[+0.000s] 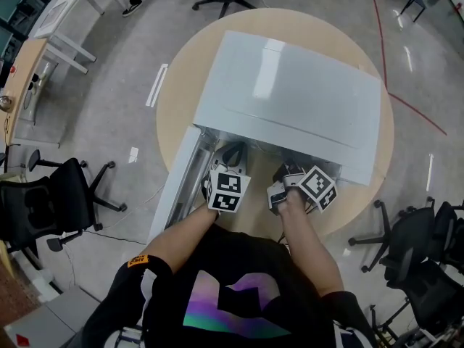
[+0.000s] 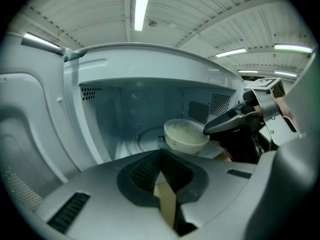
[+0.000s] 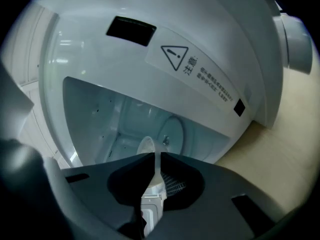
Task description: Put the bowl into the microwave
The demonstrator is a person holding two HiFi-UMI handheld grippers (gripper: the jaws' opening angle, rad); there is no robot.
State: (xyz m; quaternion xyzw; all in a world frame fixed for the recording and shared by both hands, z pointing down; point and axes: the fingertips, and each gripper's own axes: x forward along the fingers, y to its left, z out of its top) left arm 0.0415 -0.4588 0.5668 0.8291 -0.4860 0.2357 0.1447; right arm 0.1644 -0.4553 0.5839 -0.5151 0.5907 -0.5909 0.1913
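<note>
The bowl [image 2: 186, 136] is white with a pale filling and sits in the mouth of the microwave [image 1: 290, 100], towards the right of the cavity and just beside the glass turntable [image 2: 145, 139]. From here I can't tell whether its base rests on the oven floor or hangs just above it.

The right gripper [image 3: 154, 156] has its jaws pressed onto the bowl's right rim, and the thin white edge shows pinched between them. The left gripper [image 2: 161, 153] is low at the near left of the opening. Its jaw tips are together with nothing between them, and it points into the cavity, clear of the bowl.

The microwave door [image 1: 181, 176] stands swung out to the left. A warning label [image 3: 200, 69] with a triangle sits on the white front panel above the opening.

The oven stands on a round, pale wooden table [image 1: 181, 93]. The person stands at the table's near side in a black top, both forearms reaching forward, with the right hand [image 1: 293, 205] behind its marker cube [image 1: 317, 185]. Black office chairs [image 1: 58, 201] stand on the grey floor to the left and right. Strip lights [image 2: 141, 6] run along the ribbed ceiling.
</note>
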